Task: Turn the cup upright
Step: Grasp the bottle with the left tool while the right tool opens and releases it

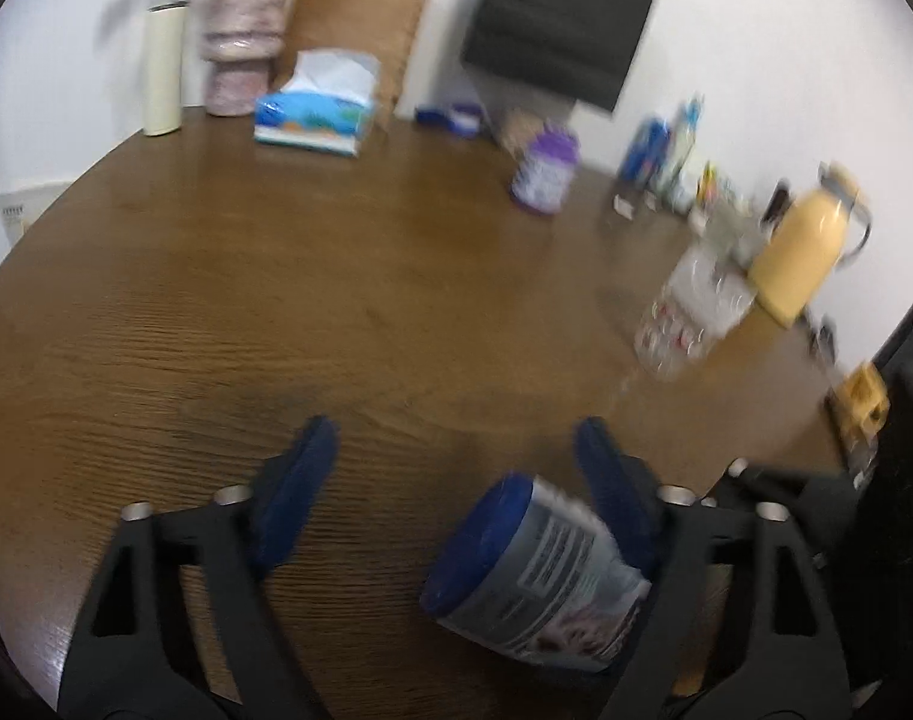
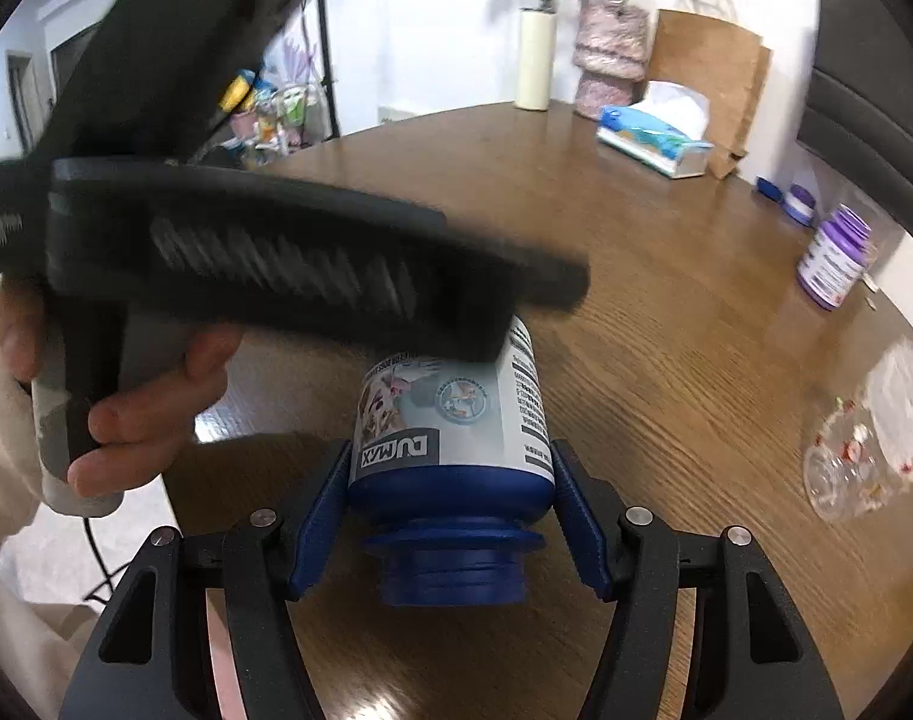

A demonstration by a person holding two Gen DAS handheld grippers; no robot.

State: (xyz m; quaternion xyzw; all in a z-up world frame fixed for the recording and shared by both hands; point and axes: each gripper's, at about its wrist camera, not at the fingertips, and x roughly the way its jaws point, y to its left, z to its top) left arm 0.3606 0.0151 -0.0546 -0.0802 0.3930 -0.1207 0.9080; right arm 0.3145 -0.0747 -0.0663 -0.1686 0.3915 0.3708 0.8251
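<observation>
One round wooden table (image 2: pixel 666 312) bears one blue container (image 2: pixel 456 420) labelled "DUMAX", lying lower centre clamped between the right gripper's (image 2: pixel 450 498) two pads, beside the wide-open left gripper (image 1: pixel 456 438), one clear cup (image 2: pixel 864 450) at right edge, its finer print unreadable.

A round wooden table (image 1: pixel 276 276) carries everything. In the left wrist view, a tissue box (image 1: pixel 315 111) sits at about eleven o'clock with a pink vase (image 1: pixel 240 42) and cream bottle (image 1: pixel 164 69) just beside it. A purple jar (image 1: pixel 545 171) stands near one o'clock, and a clear plastic cup (image 1: pixel 690 315) lies at three o'clock by a yellow jug (image 1: pixel 807 246).
</observation>
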